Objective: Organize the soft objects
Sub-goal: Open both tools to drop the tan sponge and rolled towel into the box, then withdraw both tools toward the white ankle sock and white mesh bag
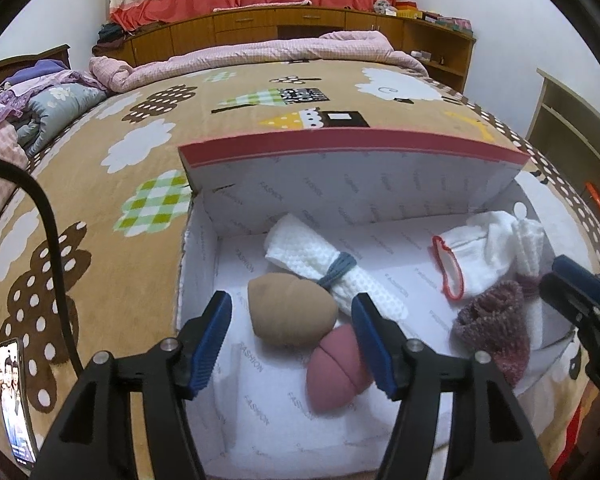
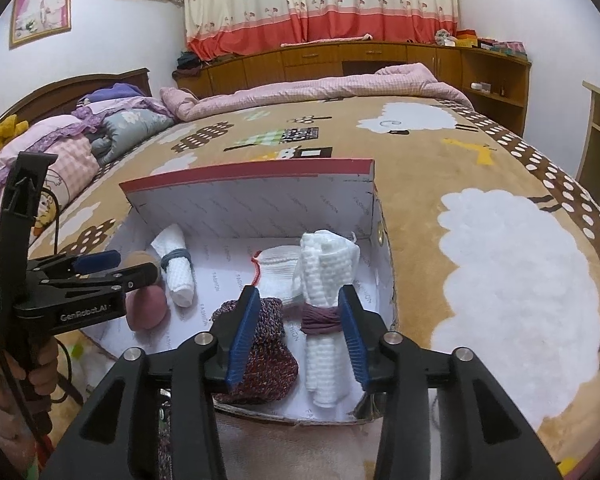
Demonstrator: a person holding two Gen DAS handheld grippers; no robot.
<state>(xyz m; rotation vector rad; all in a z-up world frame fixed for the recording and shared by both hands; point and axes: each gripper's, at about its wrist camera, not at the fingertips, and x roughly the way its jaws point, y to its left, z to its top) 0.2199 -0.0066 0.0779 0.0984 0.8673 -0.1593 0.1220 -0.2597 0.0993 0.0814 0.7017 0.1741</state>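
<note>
Bedroom, box on a patterned bedspread; left wrist view: left gripper spread, nothing pinched, over the tan bundle and pink bundle at the box's left end. Right wrist view: right gripper released, straddling the purple-tied towel roll at the box's right end beside the knit sock. Looks like the release step; next, lift both clear without snagging.

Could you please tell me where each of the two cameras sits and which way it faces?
Left wrist: on the left gripper, angled down at the tan bundle in the box; both fingers show.
Right wrist: on the right gripper, angled down at the purple-tied towel roll; a hand shows.
Shared: box, blue-tied towel roll, bed.
</note>
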